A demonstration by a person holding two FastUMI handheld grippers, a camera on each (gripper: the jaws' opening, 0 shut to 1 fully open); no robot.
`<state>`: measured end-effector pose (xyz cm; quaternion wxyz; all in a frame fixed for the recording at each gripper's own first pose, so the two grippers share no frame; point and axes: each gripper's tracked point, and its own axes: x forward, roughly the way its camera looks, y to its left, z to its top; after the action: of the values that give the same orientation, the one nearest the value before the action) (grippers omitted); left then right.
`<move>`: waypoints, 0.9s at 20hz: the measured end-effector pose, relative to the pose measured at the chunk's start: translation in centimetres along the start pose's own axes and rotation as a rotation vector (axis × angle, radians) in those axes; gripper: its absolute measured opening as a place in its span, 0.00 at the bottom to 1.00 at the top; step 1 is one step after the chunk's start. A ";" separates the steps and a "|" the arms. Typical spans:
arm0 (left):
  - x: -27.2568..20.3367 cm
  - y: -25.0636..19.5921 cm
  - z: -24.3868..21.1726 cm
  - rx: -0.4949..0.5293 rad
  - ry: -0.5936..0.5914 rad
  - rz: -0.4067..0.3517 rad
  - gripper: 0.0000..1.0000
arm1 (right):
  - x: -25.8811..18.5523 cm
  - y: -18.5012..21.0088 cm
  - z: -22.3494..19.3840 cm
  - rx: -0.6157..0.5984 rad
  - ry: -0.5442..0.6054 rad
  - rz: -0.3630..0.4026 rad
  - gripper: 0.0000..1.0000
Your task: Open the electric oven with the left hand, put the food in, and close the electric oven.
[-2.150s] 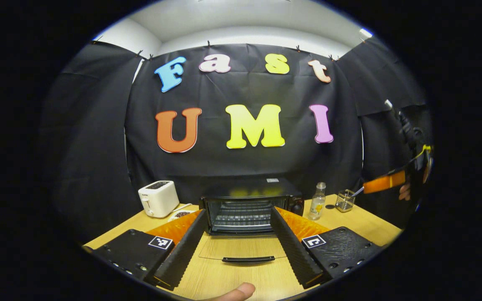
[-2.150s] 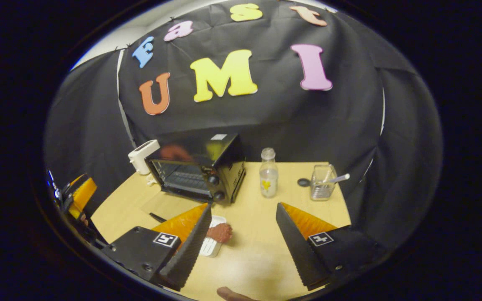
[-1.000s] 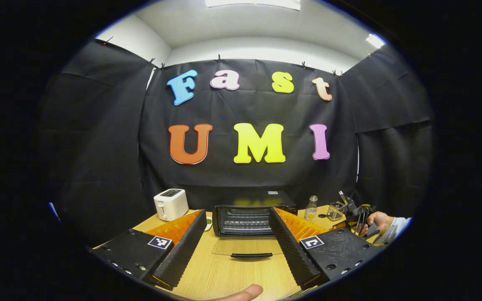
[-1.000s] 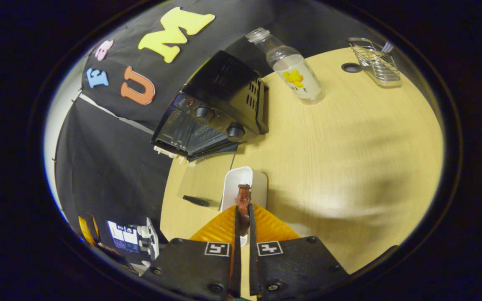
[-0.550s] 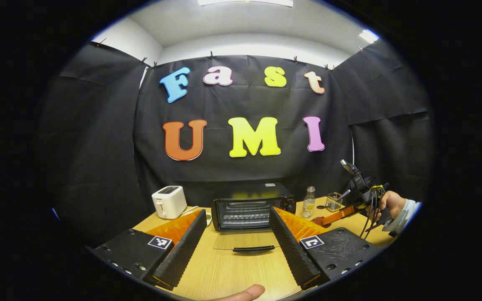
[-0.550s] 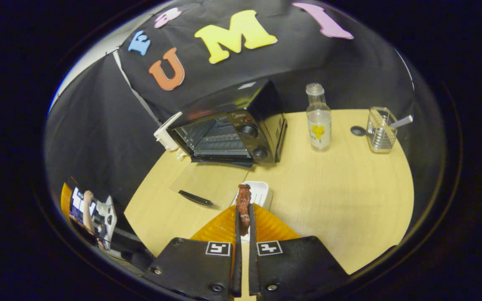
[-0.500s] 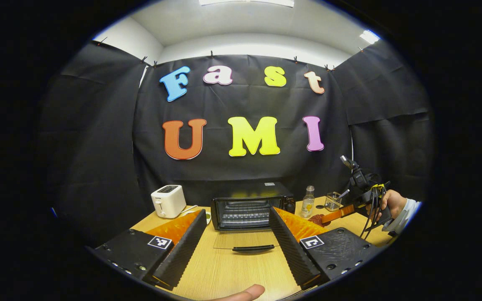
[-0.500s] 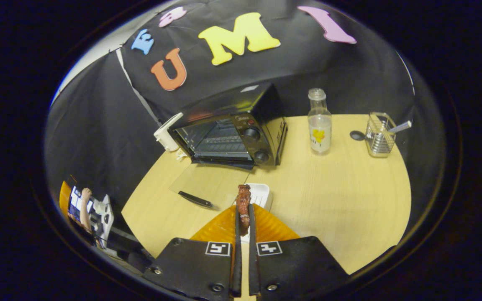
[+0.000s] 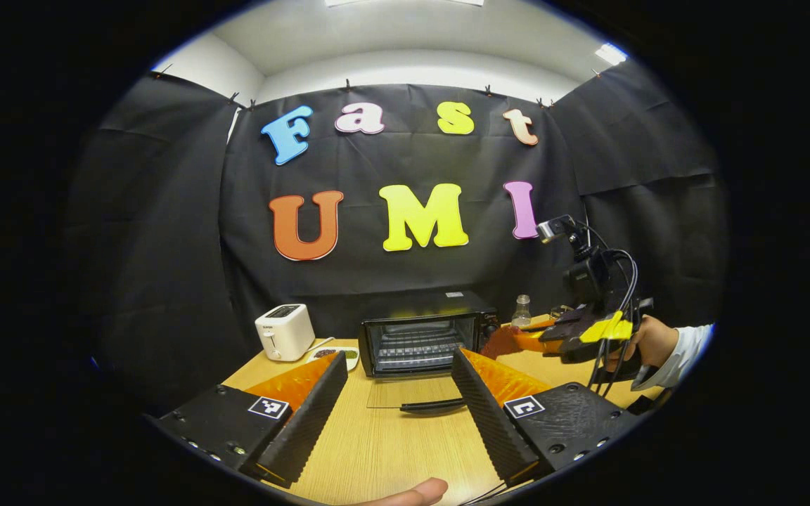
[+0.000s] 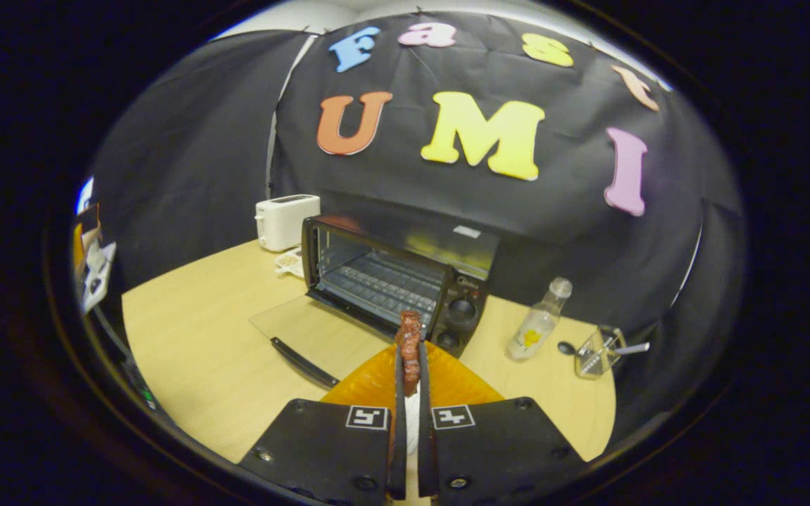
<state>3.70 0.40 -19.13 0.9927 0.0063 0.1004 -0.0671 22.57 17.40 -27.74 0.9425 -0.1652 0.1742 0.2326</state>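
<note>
Since a moment earlier, the right hand-held gripper has swung up from beside the oven toward its mouth, seen from the left gripper view with the reddish piece of food at its tip, just off the oven's right front corner; a hand in a light sleeve grips it from behind. The left hand-held gripper hangs back in front of the oven, its fingers spread wide and empty over the counter, the glass door lying flat below the oven's opening. In the right gripper view, the right hand-held gripper is clamped on the food, which stands up between the closed fingers and points at the wire rack inside the oven. The piece looks light, soft and perhaps greasy, so a firm pinch low on its body seems wise.
</note>
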 end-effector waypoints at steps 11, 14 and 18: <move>0.2 3.4 -1.9 -0.045 0.009 0.025 0.95 | 8.5 9.1 2.2 0.162 -0.062 0.003 0.10; -0.1 4.0 -2.3 -0.061 0.013 0.024 0.95 | 11.0 10.0 2.9 0.337 -0.080 -0.007 0.10; -0.2 5.5 -2.5 -0.058 0.009 0.039 0.95 | 14.8 9.5 3.6 0.600 -0.126 -0.052 0.10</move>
<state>3.71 5.90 -21.55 0.9931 -0.0203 0.1068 -0.0446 31.06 32.42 -32.76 0.9638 0.1307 0.1719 0.1564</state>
